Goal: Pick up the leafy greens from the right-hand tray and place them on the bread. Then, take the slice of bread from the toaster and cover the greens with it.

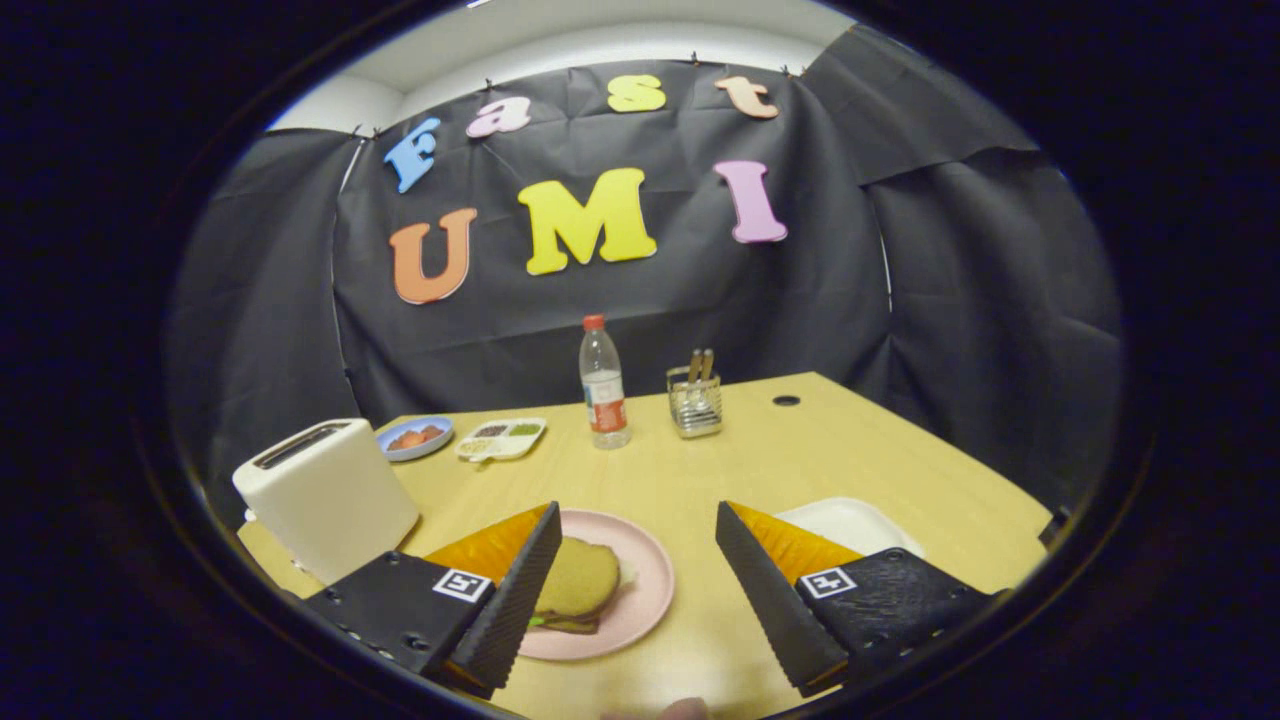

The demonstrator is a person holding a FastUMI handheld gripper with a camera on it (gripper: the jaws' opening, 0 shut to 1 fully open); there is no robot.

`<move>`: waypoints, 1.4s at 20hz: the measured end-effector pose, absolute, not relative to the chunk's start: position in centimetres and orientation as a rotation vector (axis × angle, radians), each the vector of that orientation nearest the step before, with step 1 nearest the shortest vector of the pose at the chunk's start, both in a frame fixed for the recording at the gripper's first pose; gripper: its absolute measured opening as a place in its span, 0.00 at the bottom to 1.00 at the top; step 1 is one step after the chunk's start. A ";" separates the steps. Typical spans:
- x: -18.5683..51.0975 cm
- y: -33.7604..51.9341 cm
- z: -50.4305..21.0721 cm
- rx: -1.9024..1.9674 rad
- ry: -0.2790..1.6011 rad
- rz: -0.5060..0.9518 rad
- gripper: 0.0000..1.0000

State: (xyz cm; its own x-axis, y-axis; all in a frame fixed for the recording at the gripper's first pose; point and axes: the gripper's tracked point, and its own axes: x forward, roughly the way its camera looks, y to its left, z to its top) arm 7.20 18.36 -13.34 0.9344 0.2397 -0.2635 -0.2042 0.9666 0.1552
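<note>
Fingers of the gripper [636, 585] stand wide apart with nothing between them but bare wooden table [700, 470]. Just ahead of the left finger lies a pink plate [650, 575], and on it sits a slice of bread [580, 578] stacked over another slice, with a thin strip of leafy greens [545, 620] peeking out between them at the near edge; the left finger partly hides that side of the plate. Beside the plate, further left, stands a white toaster [325, 495] with its slot facing up. Just beyond the right finger is a white tray [850, 522], partly covered by that finger. Well beyond the fingers, toward the black cloth wall, are a blue dish [415, 438] holding reddish pieces, a divided white tray [500, 438], a clear bottle [604, 385] with a red cap, and a wire holder [695, 400] with utensils standing in it
</note>
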 end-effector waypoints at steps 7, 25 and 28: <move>3.7 10.1 -8.4 0.191 0.173 0.251 0.96; 0.8 2.8 -3.6 0.102 0.042 0.194 0.96; 0.7 2.8 -3.1 0.101 0.025 0.192 0.95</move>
